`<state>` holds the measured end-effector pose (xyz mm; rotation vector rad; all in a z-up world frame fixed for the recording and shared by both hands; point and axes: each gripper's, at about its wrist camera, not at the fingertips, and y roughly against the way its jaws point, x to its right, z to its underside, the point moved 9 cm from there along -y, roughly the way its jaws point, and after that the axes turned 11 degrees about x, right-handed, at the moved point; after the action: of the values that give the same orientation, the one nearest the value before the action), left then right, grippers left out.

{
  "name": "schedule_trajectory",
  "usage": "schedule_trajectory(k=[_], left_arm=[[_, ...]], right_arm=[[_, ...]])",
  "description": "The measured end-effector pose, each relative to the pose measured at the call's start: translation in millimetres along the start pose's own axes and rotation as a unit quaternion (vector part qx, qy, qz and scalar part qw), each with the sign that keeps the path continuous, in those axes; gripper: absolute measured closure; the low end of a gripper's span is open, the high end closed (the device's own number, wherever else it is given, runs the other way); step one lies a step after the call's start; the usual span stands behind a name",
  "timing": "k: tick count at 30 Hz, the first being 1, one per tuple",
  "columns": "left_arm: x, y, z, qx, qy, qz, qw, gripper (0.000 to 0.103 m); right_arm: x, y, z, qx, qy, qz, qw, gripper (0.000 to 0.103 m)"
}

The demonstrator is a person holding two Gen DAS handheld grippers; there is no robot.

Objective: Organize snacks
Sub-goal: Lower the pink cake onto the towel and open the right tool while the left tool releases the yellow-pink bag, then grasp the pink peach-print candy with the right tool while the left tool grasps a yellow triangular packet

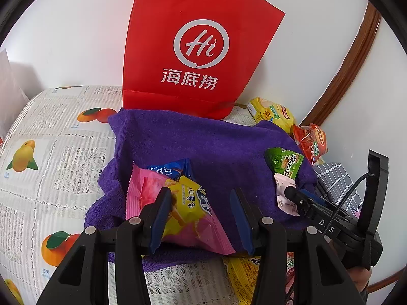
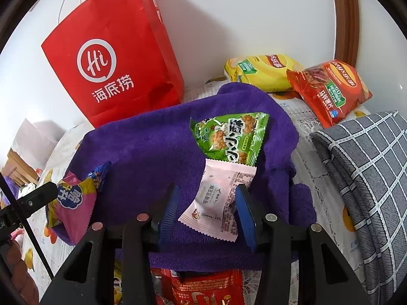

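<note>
A purple towel lies on the table before a red paper bag. On it lie a pink and yellow snack pack over a blue pack, a green pack and a pale pink pack. My left gripper is open, its fingers either side of the pink and yellow pack. My right gripper is open around the pale pink pack, also seen in the left wrist view. The towel and bag show in the right wrist view.
A yellow chip bag and an orange-red chip bag lie at the back right by the wall. A grey checked cushion lies at the right. More snack packs lie at the near edge under the grippers. The fruit-print tablecloth extends left.
</note>
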<state>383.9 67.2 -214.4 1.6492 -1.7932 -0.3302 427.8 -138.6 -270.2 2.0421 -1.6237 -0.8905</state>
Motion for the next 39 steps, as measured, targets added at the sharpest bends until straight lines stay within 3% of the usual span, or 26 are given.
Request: schedule_trajectory(k=[19,26,32,39], left_arm=[[-1,-1,1,-0.006,0.01,0.007,0.9999,0.055],[0,2,-1,-0.004,0.011,0.013,0.9998,0.054],[7,10,-2,0.002,-0.005,0.018,0.9998,0.046],[14,29,-4,0.035,-0.033,0.02,0.9986,0.036]], right_arm=[[-2,13,-5,0.01,-0.005,-0.013,1.0,0.05],[-10,27,-6,0.026,-0.009,-0.043,0.999,0.05],[-18,45,0,0.023,-0.035,-0.068,0.997,0.05],[-23,83,7,0.027,-0.012,-0.045,0.999,0.045]])
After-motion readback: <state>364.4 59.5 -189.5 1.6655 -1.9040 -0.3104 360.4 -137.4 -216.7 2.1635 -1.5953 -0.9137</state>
